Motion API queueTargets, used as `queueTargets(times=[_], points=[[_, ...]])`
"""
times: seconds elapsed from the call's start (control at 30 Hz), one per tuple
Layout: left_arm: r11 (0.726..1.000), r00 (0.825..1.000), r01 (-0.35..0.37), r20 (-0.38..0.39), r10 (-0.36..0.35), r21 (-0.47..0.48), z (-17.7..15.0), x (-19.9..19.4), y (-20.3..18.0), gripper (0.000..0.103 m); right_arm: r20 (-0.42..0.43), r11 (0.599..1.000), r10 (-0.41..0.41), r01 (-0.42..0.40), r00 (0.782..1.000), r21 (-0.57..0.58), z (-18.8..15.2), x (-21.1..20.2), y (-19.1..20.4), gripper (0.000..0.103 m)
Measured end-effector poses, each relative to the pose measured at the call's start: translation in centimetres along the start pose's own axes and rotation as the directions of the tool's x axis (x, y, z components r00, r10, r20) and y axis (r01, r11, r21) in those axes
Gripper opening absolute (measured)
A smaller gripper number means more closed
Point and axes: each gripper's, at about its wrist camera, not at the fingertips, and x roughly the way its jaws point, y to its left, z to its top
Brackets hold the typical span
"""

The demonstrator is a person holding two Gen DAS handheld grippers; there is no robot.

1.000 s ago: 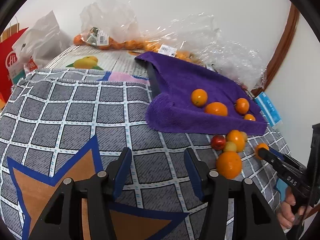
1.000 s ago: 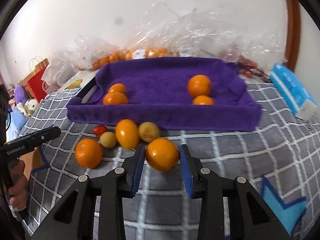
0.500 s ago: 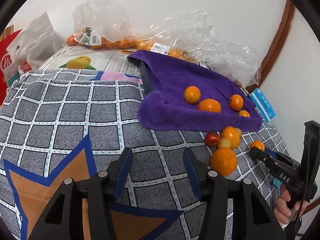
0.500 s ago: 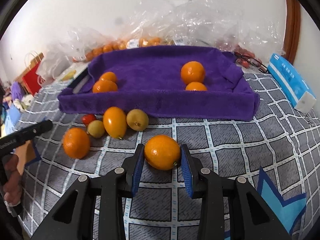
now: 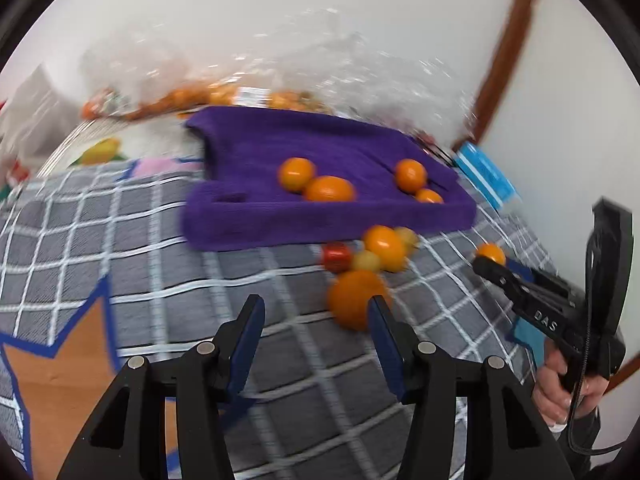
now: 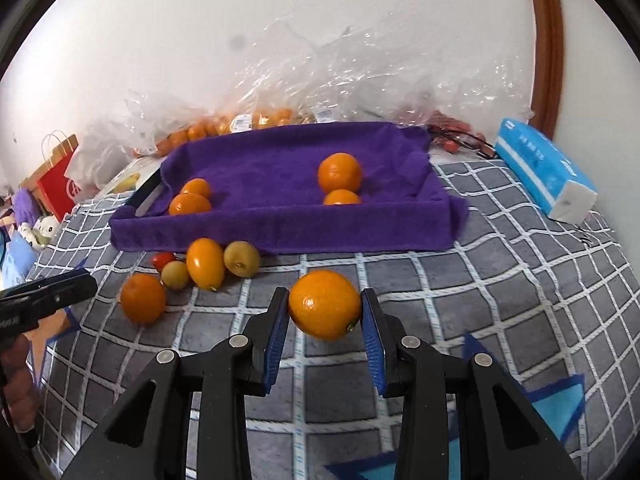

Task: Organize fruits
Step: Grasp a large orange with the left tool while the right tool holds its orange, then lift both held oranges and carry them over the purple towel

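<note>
In front of the purple towel-lined tray (image 6: 280, 232), which holds four oranges, the right gripper (image 6: 325, 314) is clamped on an orange (image 6: 324, 304), while the left gripper (image 5: 316, 316) stands apart and empty beside a loose orange (image 5: 352, 298) near the small fruit cluster (image 6: 208, 262).

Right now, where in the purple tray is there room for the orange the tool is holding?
The purple towel-lined tray has bare room in its middle, between the left pair of oranges and the right pair, and along the back. The blanket in front is crowded with loose fruit.
</note>
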Motion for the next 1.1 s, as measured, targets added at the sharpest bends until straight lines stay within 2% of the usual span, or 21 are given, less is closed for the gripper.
queueTargets(times=[0.07,0.13,0.2,0.37,0.4,0.43,0.57,0.73,1.1], points=[[1.0,1.0,0.015,-0.023,-0.015,0.001,0.2,0.8,-1.1,0.051,0.009,1.0,-0.017,0.017,1.0,0.001,0.0,-0.2,-0.5,0.036],[1.0,0.999,0.002,-0.047,-0.001,0.007,0.3,1.8,-2.0,0.051,0.025,1.0,-0.022,0.022,0.999,0.012,-0.1,-0.6,-1.1,0.036],[0.999,0.998,-0.042,-0.056,0.043,0.013,0.3,2.8,-2.5,0.051,0.029,0.999,0.003,-0.004,1.0,0.035,-0.3,-0.7,-1.7,0.036],[0.997,0.997,-0.07,-0.045,0.07,-0.008,0.2,3.9,-2.7,0.051,0.035,0.995,0.053,-0.056,0.998,0.083,-0.3,-0.7,-2.7,0.036],[0.997,0.996,-0.075,-0.044,0.075,-0.004,0.2,4.0,-2.8,0.045,0.036,0.994,0.057,-0.06,0.998,0.087,-0.3,-0.7,-2.7,0.036],[0.997,0.996,-0.072,-0.045,0.071,-0.001,0.1,4.0,-2.8,0.039,0.037,0.994,0.059,-0.062,0.998,0.09,-0.3,-0.7,-2.8,0.036],[0.999,0.999,-0.01,-0.034,0.009,-0.031,0.0,3.8,-2.2,0.039,0.041,0.993,0.066,-0.069,0.997,0.09,-0.4,-0.8,-2.7,0.036],[0.992,0.997,0.071,0.024,-0.069,-0.101,-0.2,2.7,-0.8,0.039,0.045,0.994,0.068,-0.071,0.997,0.083,-0.4,-0.9,-2.6,0.036],[0.988,0.993,0.078,0.101,-0.065,-0.134,-0.3,1.4,-0.3,0.039,0.064,0.994,0.072,-0.077,0.995,0.08,-0.5,-1.3,-2.6,0.036]])
